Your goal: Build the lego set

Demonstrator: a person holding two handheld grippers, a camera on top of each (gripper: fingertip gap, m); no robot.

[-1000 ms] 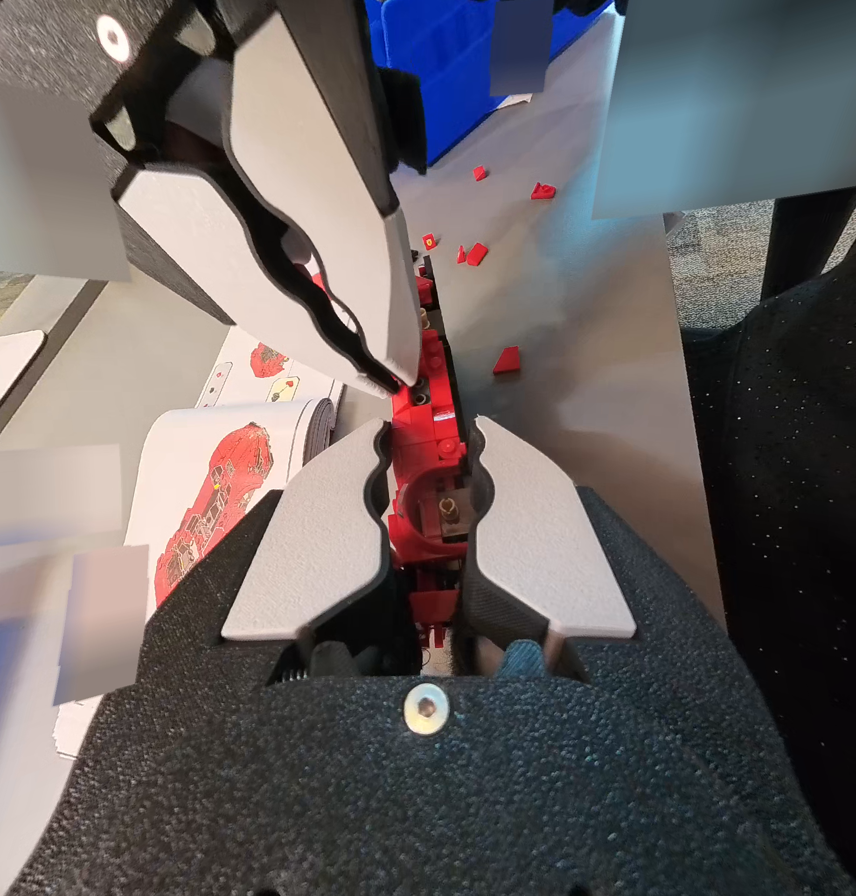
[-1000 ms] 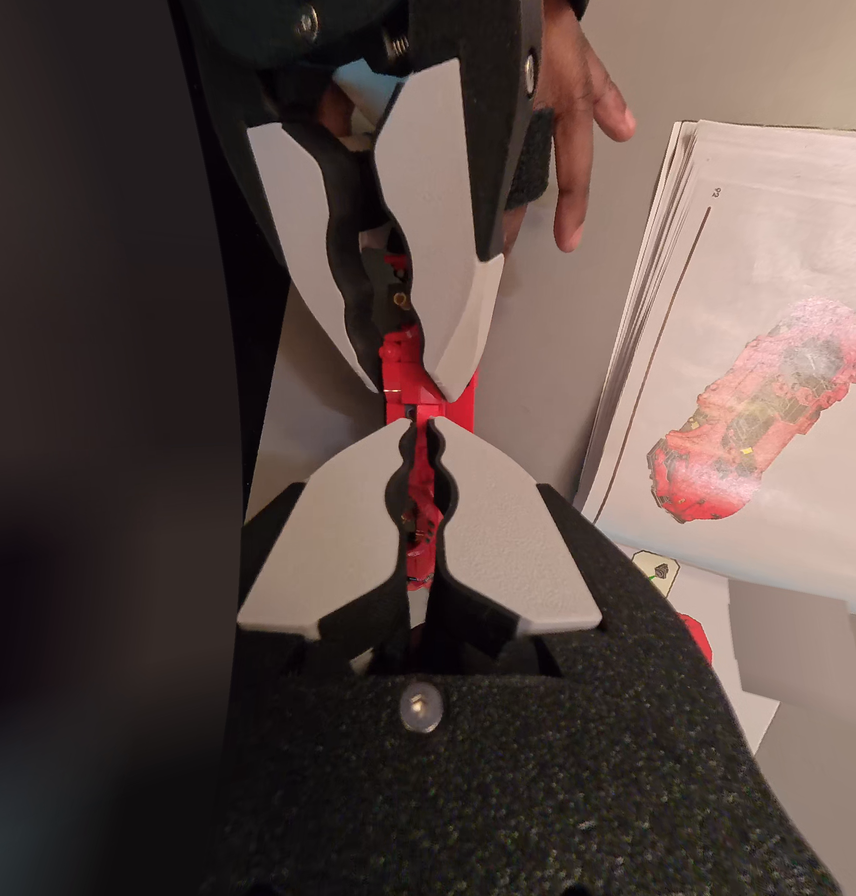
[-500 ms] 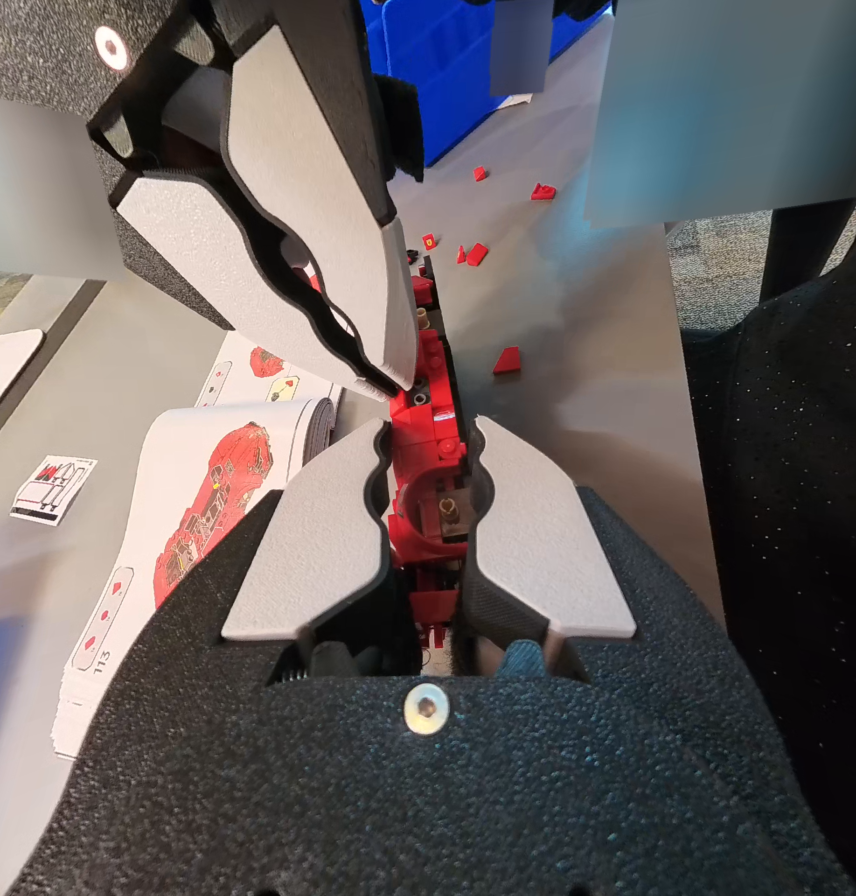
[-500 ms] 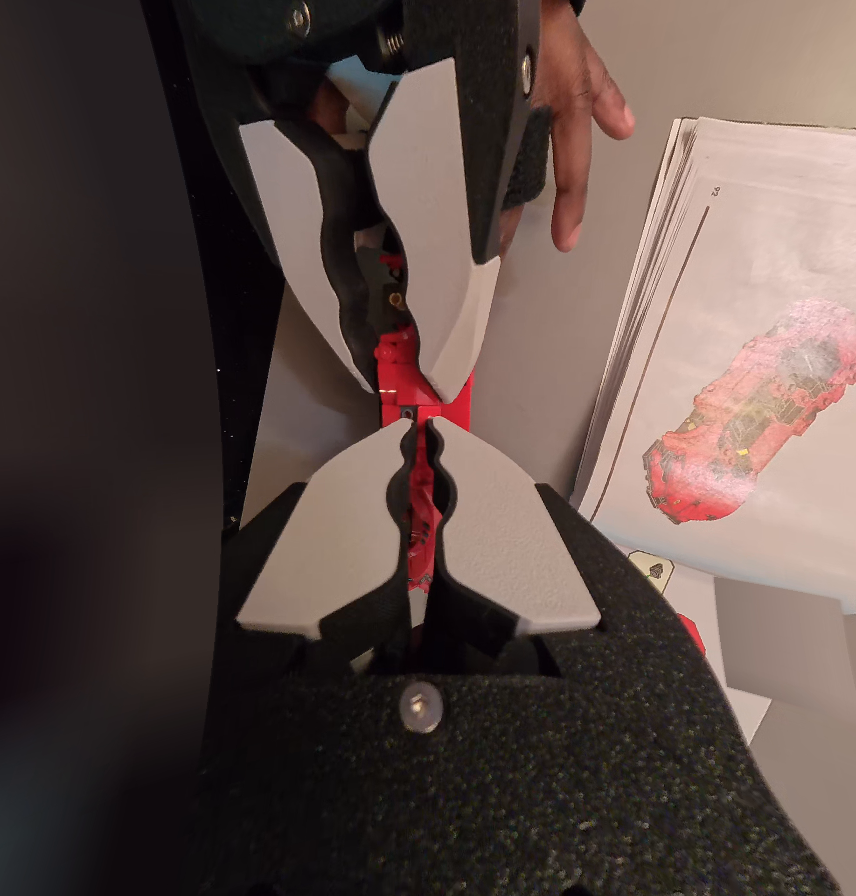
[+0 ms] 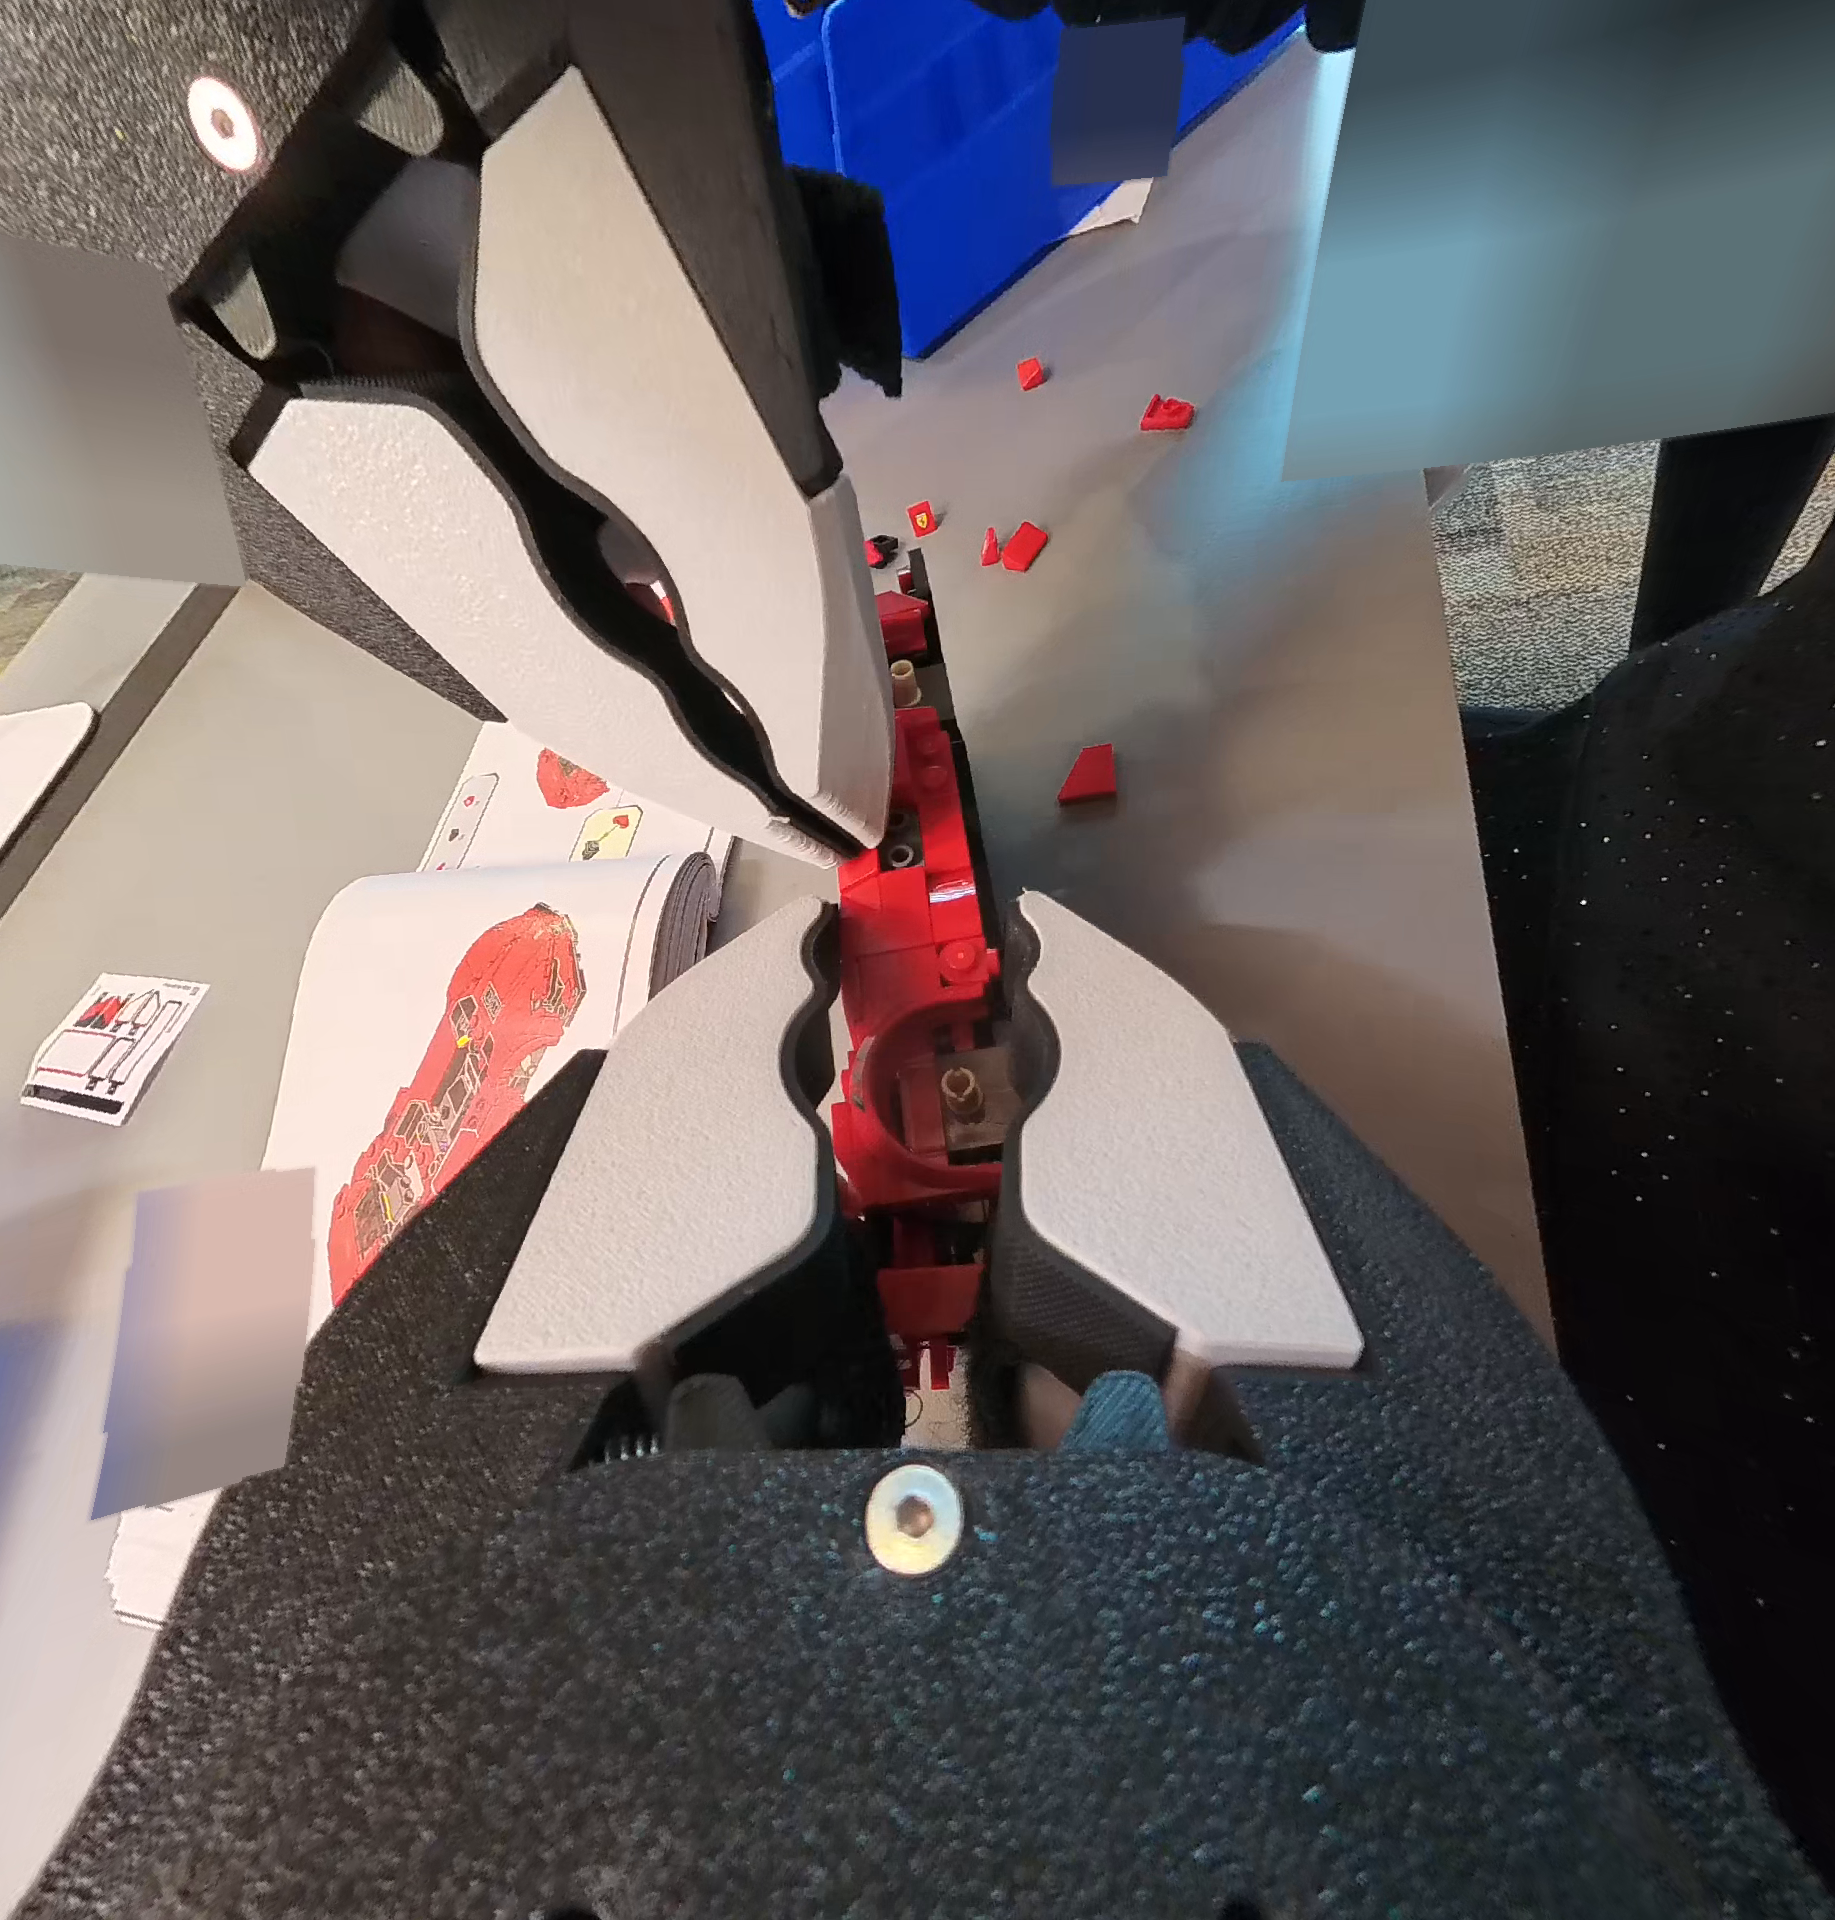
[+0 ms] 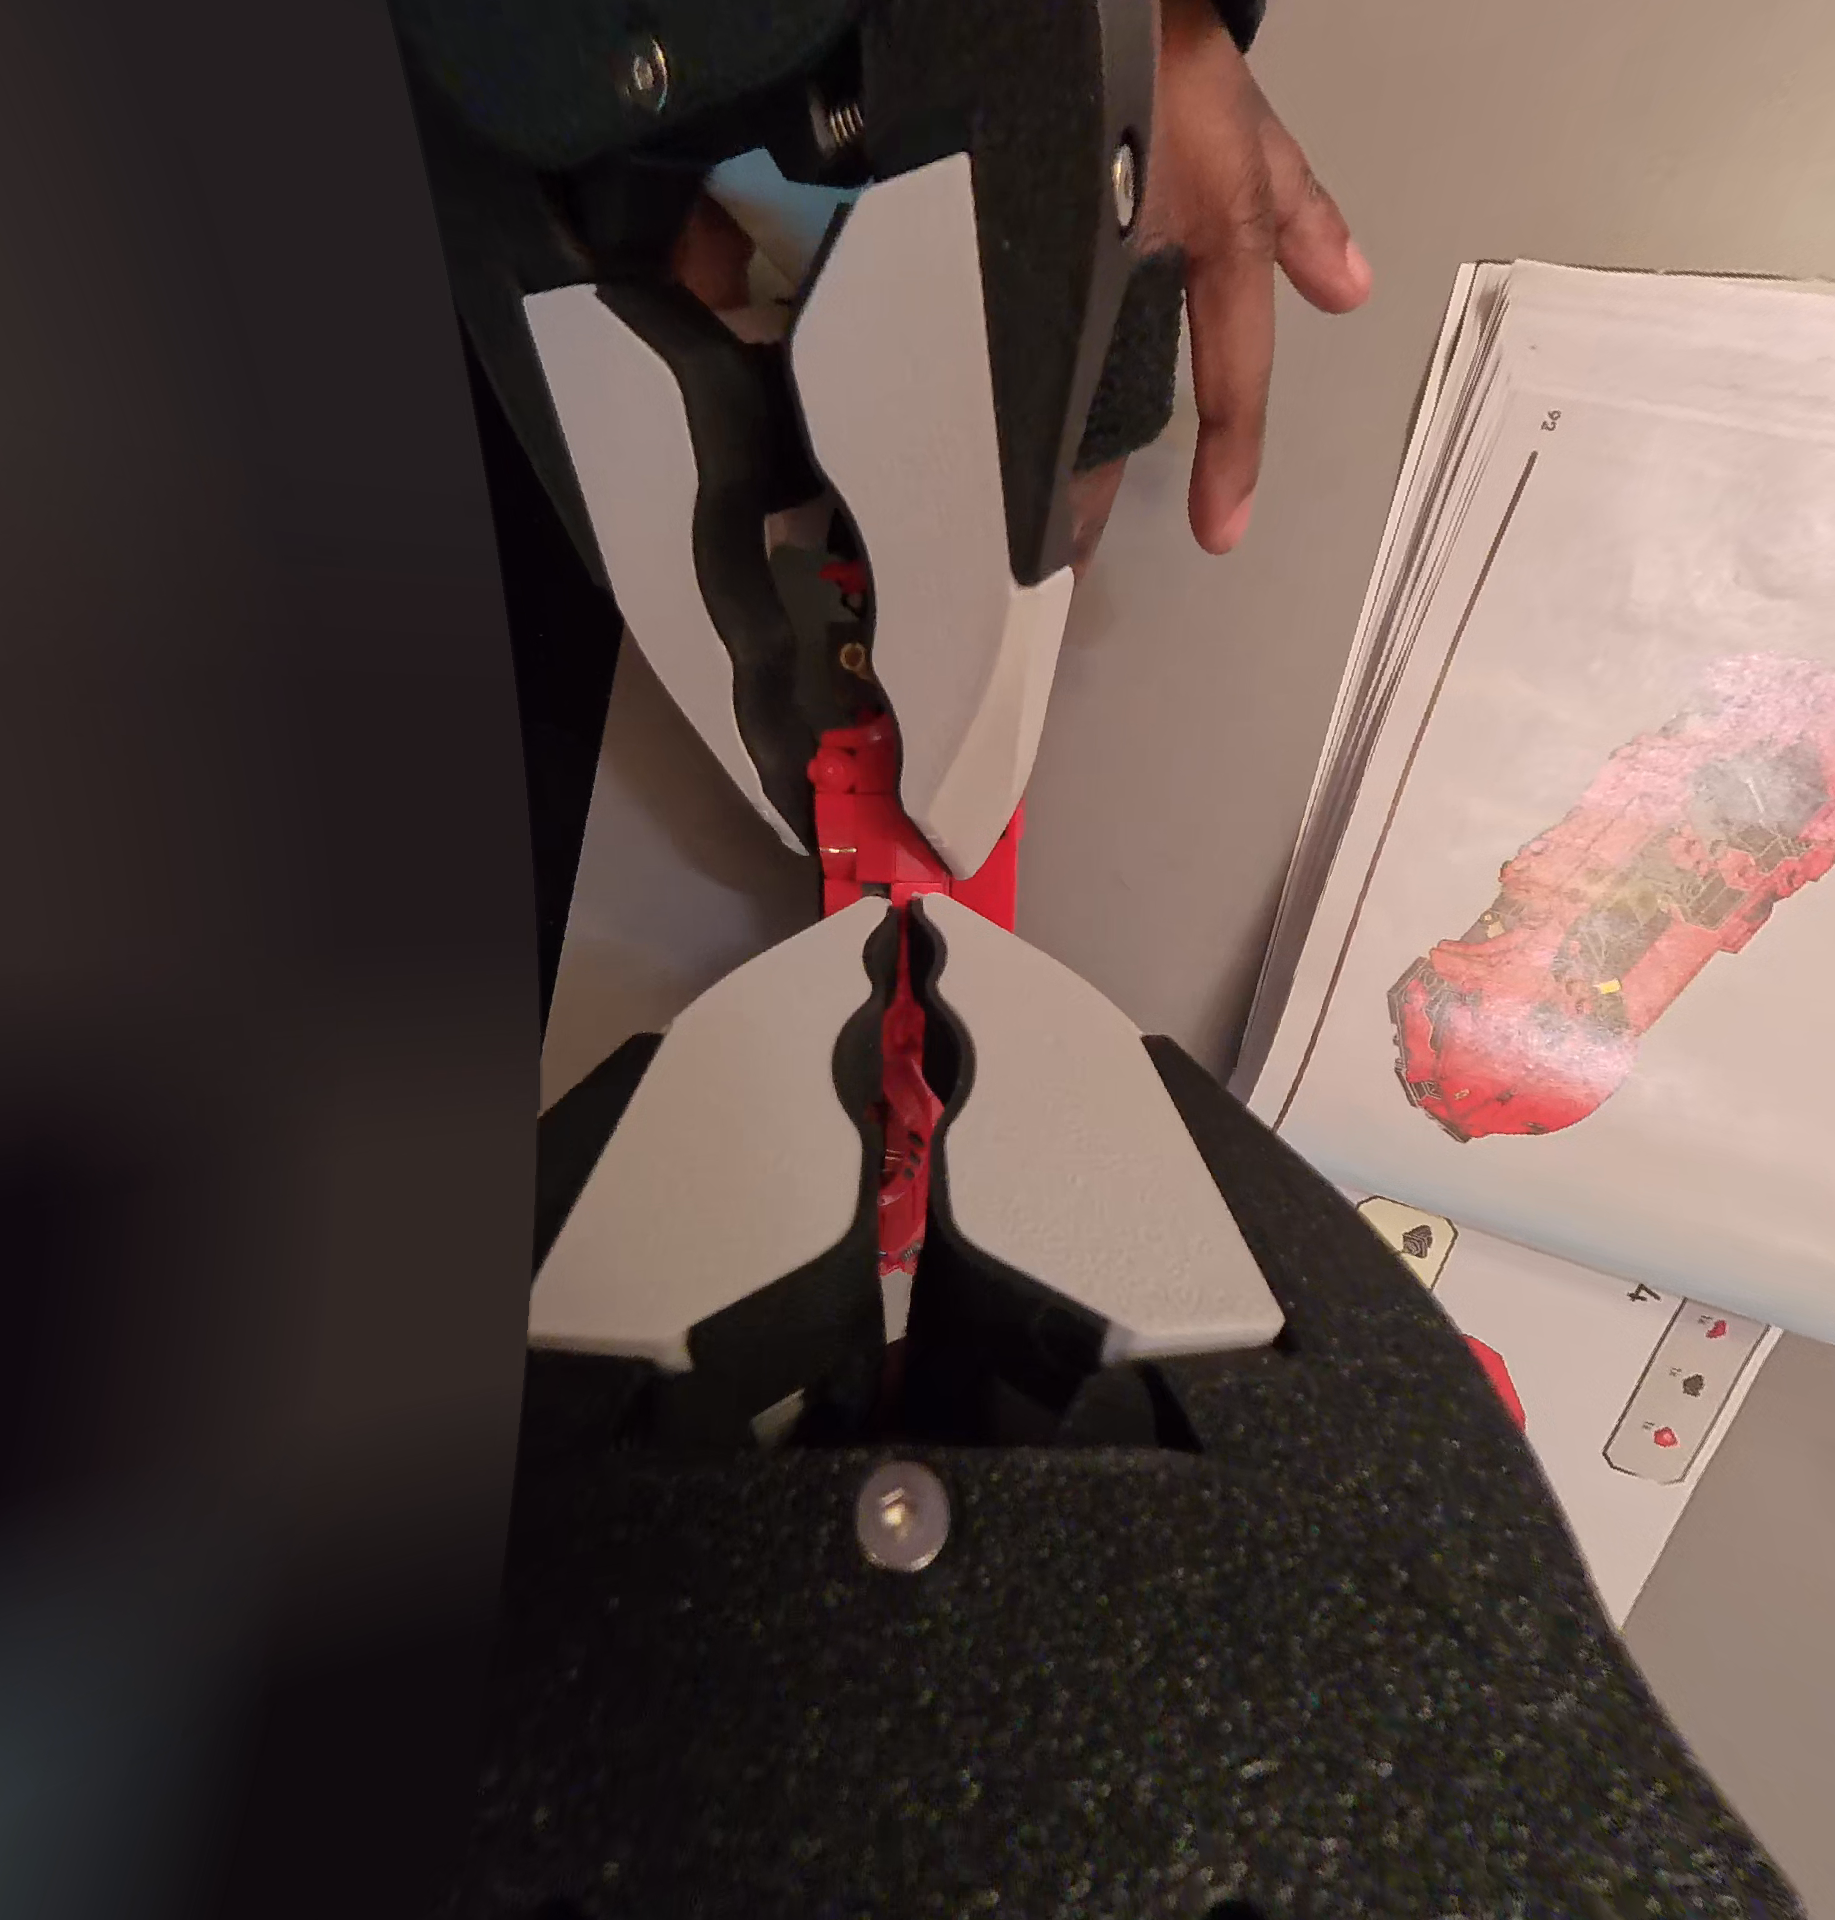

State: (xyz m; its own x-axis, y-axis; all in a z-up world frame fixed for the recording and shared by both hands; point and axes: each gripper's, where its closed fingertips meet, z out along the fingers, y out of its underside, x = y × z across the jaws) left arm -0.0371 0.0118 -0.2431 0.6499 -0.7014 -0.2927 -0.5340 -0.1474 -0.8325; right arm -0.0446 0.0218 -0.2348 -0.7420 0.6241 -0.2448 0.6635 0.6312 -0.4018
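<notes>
In the left wrist view, going left to right: a small sticker sheet (image 5: 113,1047) lies on the grey table (image 5: 1245,831), then the open instruction booklet (image 5: 456,1039) with its picture of a red car. In the middle, the left gripper (image 5: 918,914) is clamped on the sides of the half-built red car (image 5: 923,997), which is held up off the table. The right gripper (image 5: 840,831) comes in from the top left with its tips pinched together on the same car further along. Right of that, loose red pieces (image 5: 1084,777) are scattered on the table, with a blue bin (image 5: 954,177) behind them.

Progress-wise I'd say it's mid-build. The body is a decent chunk with studs and a round wheel arch showing, but those loose pieces aren't on yet and the booklet is open partway, so there's plenty left.

The right wrist view gives you the other end. Its own gripper (image 6: 900,906) is nearly closed on a thin red edge of the car (image 6: 892,1091), and the left gripper (image 6: 871,842) faces it, gripping the car too. You also get the person's hand (image 6: 1245,312) and the booklet page (image 6: 1619,831) on the right, but none of the loose pieces, the sticker sheet or the bin.
</notes>
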